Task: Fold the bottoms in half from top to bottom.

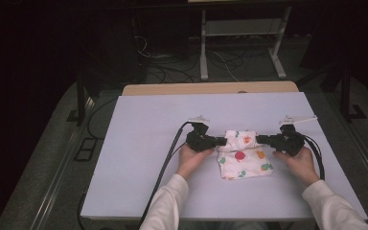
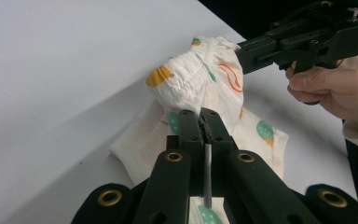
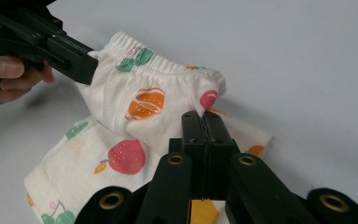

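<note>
Since the fruit-print shorts (image 1: 242,153) are light, limp cotton, I pinch their elastic waistband with left gripper (image 1: 219,141) and right gripper (image 1: 261,139) clamped at opposite ends.

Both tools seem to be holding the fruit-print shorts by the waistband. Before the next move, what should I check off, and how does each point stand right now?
1. Left tool shut on the shorts at the waistband: ok.
2. Right tool shut on the opposite end of the waistband: ok.
3. Waistband lifted off the table between the two tools: ok.
4. Lower part of the shorts resting on the table: ok.
5. Fabric flat and free of creases: not ok, it bunches near both tools.
6. How many layers each tool pinches: cannot tell.
</note>
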The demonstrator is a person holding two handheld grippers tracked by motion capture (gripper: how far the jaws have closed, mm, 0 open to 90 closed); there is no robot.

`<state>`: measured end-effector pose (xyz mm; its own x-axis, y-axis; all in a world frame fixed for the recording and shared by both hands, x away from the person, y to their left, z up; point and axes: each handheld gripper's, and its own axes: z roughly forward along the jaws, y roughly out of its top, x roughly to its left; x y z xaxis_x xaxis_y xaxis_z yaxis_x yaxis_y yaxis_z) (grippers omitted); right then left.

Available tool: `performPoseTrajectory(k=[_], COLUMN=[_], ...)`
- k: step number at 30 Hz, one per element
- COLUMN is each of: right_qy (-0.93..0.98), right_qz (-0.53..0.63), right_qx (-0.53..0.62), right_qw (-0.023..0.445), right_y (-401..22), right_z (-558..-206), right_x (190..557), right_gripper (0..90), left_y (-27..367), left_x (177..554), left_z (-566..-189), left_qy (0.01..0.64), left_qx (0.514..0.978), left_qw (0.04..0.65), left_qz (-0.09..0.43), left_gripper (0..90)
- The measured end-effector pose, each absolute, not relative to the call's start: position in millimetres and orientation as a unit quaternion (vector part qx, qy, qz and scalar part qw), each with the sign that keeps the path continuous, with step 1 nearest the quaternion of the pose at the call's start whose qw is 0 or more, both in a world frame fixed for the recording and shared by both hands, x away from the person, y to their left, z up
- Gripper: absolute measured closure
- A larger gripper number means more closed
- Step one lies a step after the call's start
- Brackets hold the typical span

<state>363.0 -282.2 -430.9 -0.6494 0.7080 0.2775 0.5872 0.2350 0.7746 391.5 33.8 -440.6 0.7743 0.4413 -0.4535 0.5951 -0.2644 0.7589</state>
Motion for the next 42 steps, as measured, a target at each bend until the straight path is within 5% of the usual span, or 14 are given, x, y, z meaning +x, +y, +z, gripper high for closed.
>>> performPoseTrajectory(k=[18, 25, 31, 36, 42], right_qy=[0.791, 0.782, 0.769, 0.770, 0.785], right_qz=[0.436, 0.427, 0.459, 0.463, 0.442], right_qx=[0.425, 0.449, 0.443, 0.436, 0.431], right_qw=[0.057, 0.060, 0.048, 0.048, 0.053], right_y=[-283, -278, -268, -252, -232], right_z=[-435, -434, -420, -410, -403], right_x=[353, 342, 350, 364, 386], right_gripper=[86.6, 63.3, 57.3, 60.7, 75.8], left_y=[24, 21, 19, 19, 18], left_x=[382, 376, 375, 374, 373], left_z=[-445, -447, -448, -448, -448], left_qy=[0.305, 0.268, 0.260, 0.258, 0.256], left_qx=[0.811, 0.834, 0.838, 0.839, 0.840], left_qw=[0.492, 0.479, 0.476, 0.474, 0.475], left_qz=[-0.077, -0.063, -0.064, -0.063, -0.063], left_gripper=[88.3, 88.1, 88.1, 88.1, 88.1])
